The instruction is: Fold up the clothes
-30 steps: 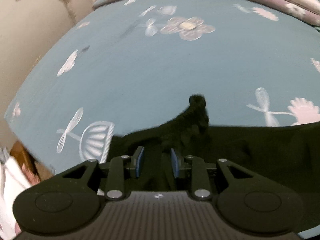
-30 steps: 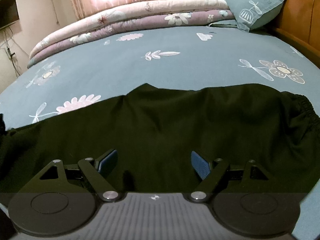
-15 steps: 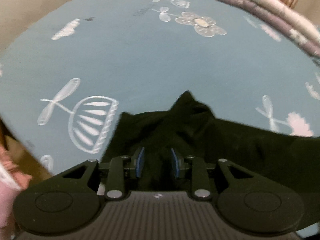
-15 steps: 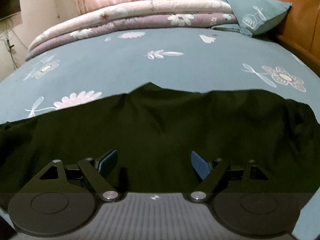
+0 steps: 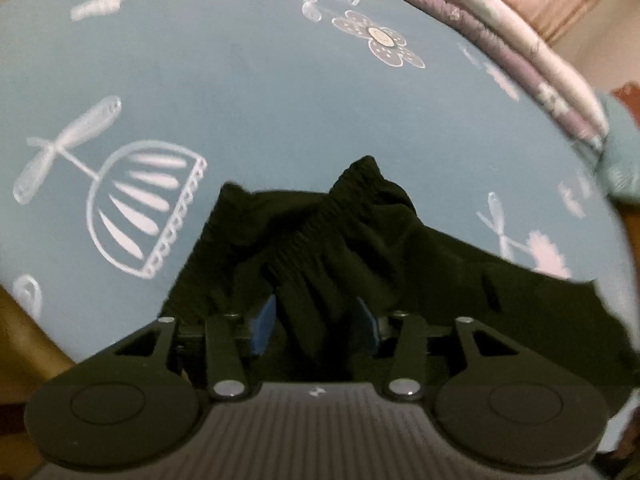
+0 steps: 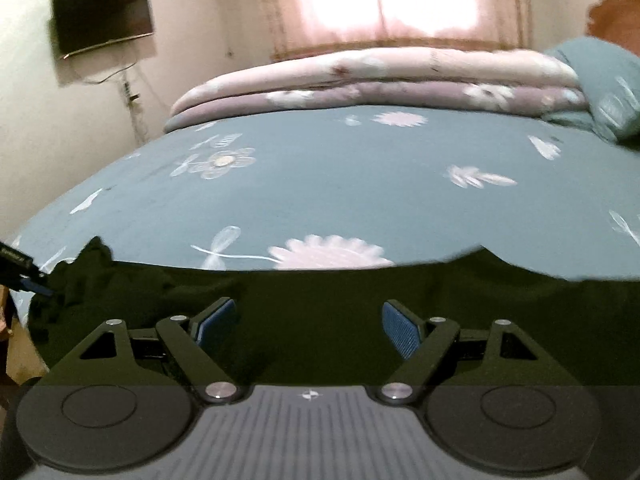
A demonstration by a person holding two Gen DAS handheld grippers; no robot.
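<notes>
A: Where the black garment (image 5: 320,248) bunches between the left gripper (image 5: 316,322), are its jaws letting go?
B: Opening, yes; the right gripper (image 6: 308,326) gapes empty above it, blue floral bedsheet (image 6: 340,176) ahead; no readable writing

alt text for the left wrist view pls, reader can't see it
The left gripper, jaws opening, points down at a black garment whose gathered elastic waistband runs up between its blue pads. The garment lies on a blue floral bedsheet, with a folded pink quilt at the far edge.
</notes>
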